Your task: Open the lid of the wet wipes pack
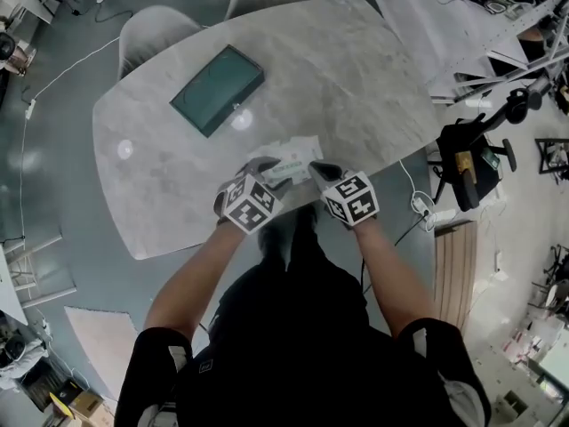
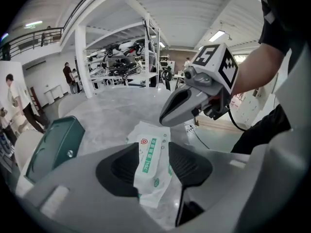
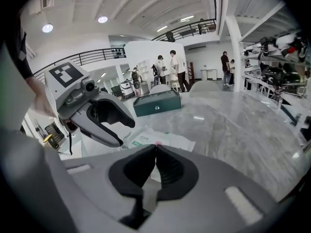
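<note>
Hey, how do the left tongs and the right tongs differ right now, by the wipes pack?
The left tongs stand open; the right tongs are shut. The wet wipes pack shows in the left tongs' gap, not gripped; nothing sits between the right tongs' jaws. Both point down at the pack near the table's near edge.

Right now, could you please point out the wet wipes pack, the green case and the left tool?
wet wipes pack (image 2: 150,163), left gripper view, printed label.
green case (image 1: 218,90), head view, lid centre.
left tool (image 2: 153,143), left gripper view, midway between its tips.
</note>
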`<action>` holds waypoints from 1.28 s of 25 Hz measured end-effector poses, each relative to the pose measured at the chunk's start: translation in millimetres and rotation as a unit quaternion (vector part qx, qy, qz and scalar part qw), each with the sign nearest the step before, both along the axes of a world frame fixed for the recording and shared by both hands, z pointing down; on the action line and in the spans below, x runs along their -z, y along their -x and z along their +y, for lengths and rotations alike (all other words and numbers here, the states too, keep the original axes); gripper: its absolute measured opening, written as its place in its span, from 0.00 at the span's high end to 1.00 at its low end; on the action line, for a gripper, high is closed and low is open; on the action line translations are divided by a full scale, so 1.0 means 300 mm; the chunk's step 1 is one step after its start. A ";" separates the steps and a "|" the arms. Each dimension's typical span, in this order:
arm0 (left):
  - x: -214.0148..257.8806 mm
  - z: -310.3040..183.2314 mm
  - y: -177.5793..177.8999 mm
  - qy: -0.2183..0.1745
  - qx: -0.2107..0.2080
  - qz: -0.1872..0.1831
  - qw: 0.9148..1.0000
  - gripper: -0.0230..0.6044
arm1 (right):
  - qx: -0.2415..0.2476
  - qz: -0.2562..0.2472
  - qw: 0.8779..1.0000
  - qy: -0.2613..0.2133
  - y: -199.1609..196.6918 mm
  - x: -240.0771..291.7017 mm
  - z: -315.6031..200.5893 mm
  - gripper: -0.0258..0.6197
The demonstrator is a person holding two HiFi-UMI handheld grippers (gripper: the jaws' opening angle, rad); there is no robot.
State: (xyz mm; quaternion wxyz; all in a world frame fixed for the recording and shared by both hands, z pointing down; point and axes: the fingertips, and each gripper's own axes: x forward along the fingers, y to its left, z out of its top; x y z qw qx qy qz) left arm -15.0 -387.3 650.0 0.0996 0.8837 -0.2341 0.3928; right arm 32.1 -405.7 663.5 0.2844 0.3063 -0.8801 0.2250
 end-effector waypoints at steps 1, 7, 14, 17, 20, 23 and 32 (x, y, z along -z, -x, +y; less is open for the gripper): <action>-0.014 -0.003 -0.006 -0.002 -0.006 -0.008 1.000 0.67 | 0.002 0.004 1.000 0.003 -0.001 -0.014 -0.004 0.96; -0.098 -0.021 -0.029 -0.016 -0.043 -0.063 0.997 0.66 | 0.005 0.030 0.999 0.020 -0.020 -0.093 -0.027 0.96; -0.171 -0.027 -0.038 -0.021 -0.072 -0.109 0.991 0.66 | 0.027 0.065 0.997 0.041 -0.022 -0.183 -0.005 0.96; -0.187 -0.027 -0.044 -0.024 -0.081 -0.129 0.988 0.66 | 0.029 0.074 0.996 0.046 -0.016 -0.201 0.000 0.96; -0.199 -0.033 -0.049 -0.027 -0.087 -0.146 0.985 0.66 | 0.026 0.077 0.996 0.046 -0.016 -0.206 -0.003 0.96; -0.215 -0.038 -0.051 -0.031 -0.092 -0.159 0.983 0.66 | 0.023 0.076 0.996 0.038 -0.011 -0.220 -0.007 0.96; -0.212 -0.048 -0.061 -0.046 -0.102 -0.166 0.980 0.67 | 0.022 0.076 0.996 0.041 -0.008 -0.227 0.002 0.96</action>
